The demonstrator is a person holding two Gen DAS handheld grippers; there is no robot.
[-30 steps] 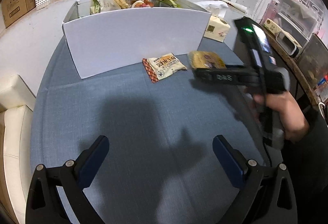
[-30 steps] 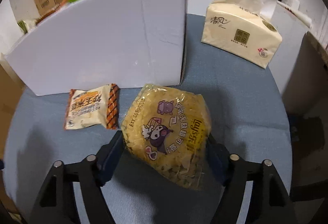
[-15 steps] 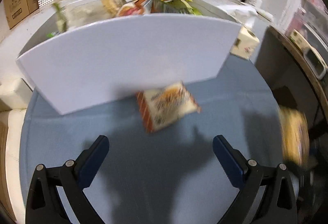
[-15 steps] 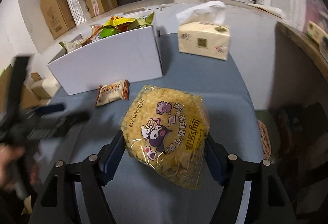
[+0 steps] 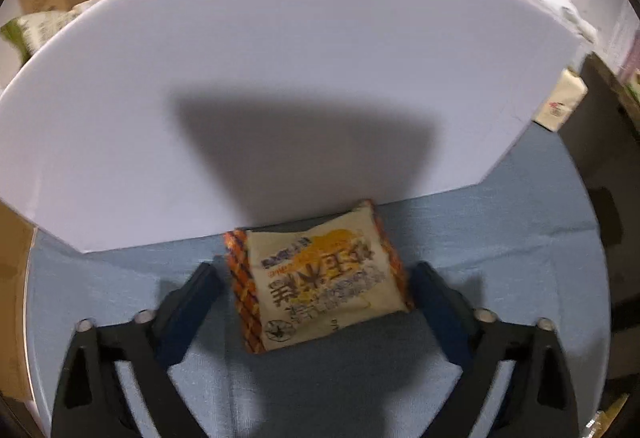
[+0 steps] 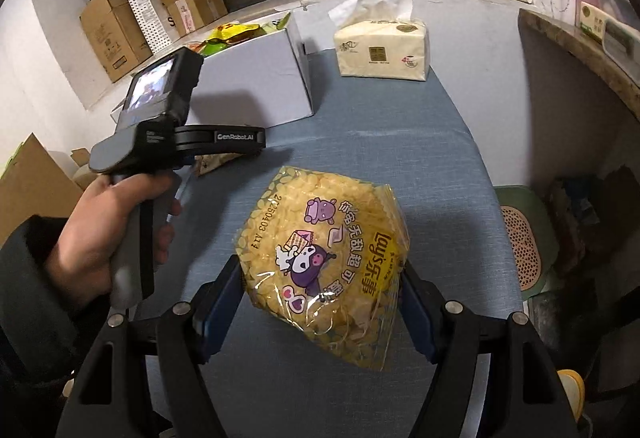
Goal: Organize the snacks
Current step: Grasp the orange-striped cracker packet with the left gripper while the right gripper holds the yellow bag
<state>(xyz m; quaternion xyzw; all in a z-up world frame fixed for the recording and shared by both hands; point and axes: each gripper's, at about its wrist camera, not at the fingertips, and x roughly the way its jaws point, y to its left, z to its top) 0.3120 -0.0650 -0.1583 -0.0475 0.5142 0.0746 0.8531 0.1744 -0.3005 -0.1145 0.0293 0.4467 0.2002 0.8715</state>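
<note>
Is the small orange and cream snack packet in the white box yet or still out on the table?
Out. The small packet lies flat on the blue tablecloth, against the white box front wall.

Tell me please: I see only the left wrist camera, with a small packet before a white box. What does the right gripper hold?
Observer: The right gripper is shut on a clear bag of yellow chips.
Operator: Has the bag some print?
Observer: Yes, a purple cartoon figure.
Operator: Does the tissue pack touch the white box?
Observer: No, the tissue pack and the white box stand apart; a strip of blue tablecloth shows between them.
</note>
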